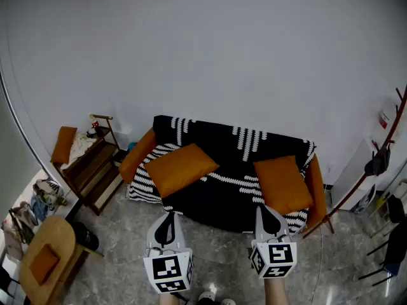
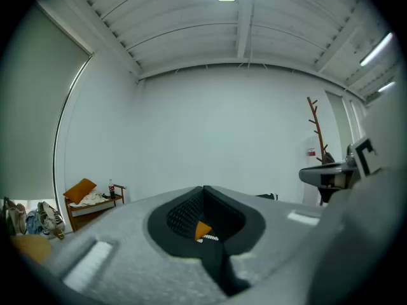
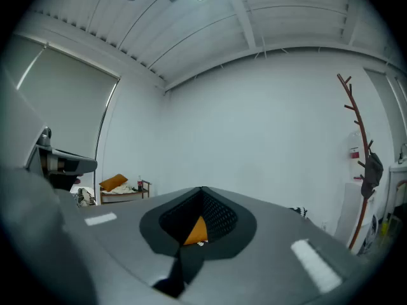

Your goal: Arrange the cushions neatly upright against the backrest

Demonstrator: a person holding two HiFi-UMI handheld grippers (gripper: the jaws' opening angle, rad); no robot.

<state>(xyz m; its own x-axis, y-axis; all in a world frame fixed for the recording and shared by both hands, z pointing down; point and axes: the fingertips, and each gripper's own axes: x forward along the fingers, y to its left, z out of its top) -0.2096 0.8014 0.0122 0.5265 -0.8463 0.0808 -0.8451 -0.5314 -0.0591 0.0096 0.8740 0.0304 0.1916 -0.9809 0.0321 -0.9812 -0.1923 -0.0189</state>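
We have the left hand-held gripper and right hand-held gripper both closed and empty, short of the sofa; the left cushion lies slumped on the seat ahead of the left one, the right cushion closer ahead of the right, so probably one arm each.

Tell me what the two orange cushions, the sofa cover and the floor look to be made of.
Left cushion and right cushion: probably matte woven fabric; soft rounded edges, no shine.
Sofa cover: likely a knitted or woven textile; black with white patterned bands, draped over the back.
Floor: seemingly polished stone or tile; grey veining and a faint sheen.
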